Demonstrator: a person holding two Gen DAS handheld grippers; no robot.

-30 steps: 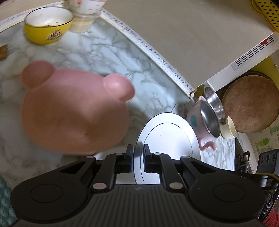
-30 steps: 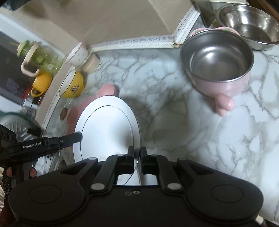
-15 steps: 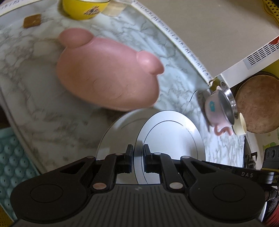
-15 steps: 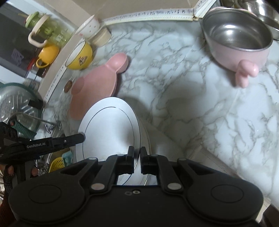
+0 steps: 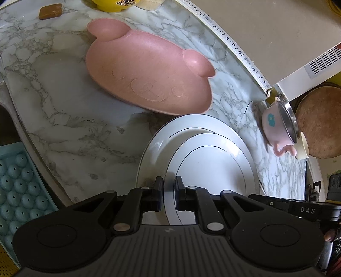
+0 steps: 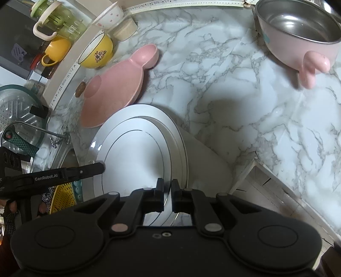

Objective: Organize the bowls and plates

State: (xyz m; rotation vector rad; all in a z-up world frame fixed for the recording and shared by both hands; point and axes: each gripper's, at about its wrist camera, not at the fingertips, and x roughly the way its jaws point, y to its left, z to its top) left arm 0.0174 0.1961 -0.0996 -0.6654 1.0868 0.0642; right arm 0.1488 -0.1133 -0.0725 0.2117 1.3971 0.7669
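Note:
Two white plates lie stacked: a smaller plate (image 5: 213,170) over a larger plate (image 5: 153,149), held above the marble counter (image 5: 74,119). My left gripper (image 5: 169,187) is shut on the plates' rim. My right gripper (image 6: 167,189) is shut on the opposite rim of the plates (image 6: 136,157). A pink bear-shaped plate (image 5: 149,74) lies on the counter beyond them; it also shows in the right wrist view (image 6: 115,85). A pink steel-lined bowl (image 6: 298,36) with a handle stands at the far right.
A yellow bowl (image 6: 96,53), a white dotted bowl (image 6: 108,15) and a small beige cup (image 6: 124,28) stand by the back wall. A sink with a yellow colander (image 6: 64,198) lies at the left. A teal egg tray (image 5: 17,179) is at the lower left.
Both grippers have pulled back and up with the white plates. The pink bear plate now lies farther off, and the larger white plate has come into view under the smaller one.

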